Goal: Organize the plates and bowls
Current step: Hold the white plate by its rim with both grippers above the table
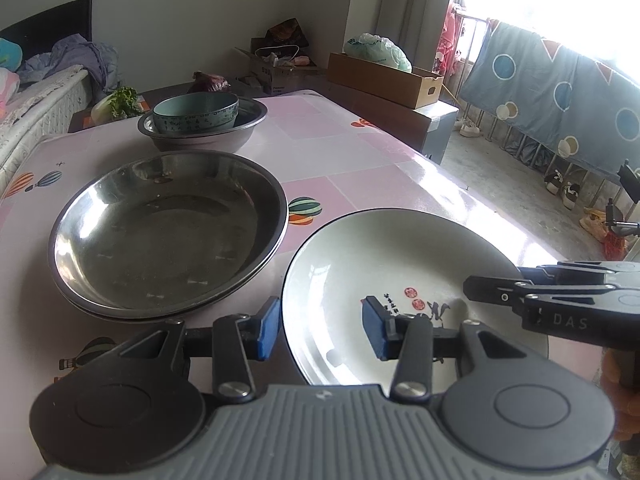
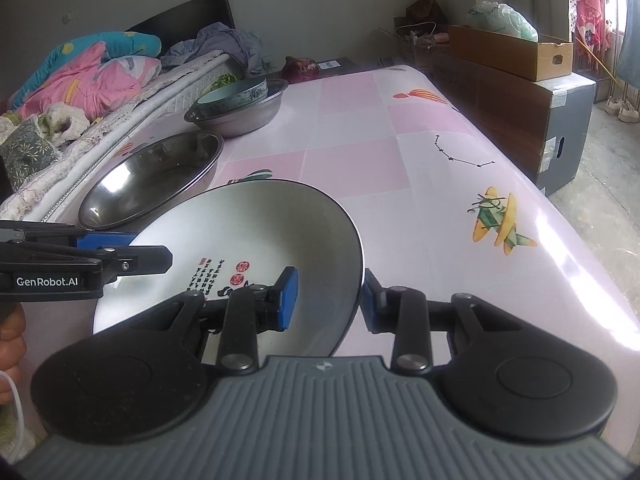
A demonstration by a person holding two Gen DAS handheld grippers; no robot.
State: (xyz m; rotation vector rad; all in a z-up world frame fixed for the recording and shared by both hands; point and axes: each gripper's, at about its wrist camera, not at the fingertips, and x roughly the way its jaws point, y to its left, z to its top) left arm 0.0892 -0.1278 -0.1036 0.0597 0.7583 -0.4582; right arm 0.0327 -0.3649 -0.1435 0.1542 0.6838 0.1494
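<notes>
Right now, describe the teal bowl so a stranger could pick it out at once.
Start at the pink table and look to its far end, near the bed. A metal basin stands there, and the teal bowl sits inside it. It is the only coloured dish: the metal plates and the white plate lie nearer.

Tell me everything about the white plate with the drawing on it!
The white plate is round and glossy, like ceramic, with a thin dark rim. Inside are columns of black writing, two red stamps and a small black ink drawing. It is empty. It sits over the pink tablecloth, beside the big steel dishes. The left claw straddles its left edge and the right claw straddles its right edge, one blue pad inside and one outside. Whether it is lifted is unclear.
</notes>
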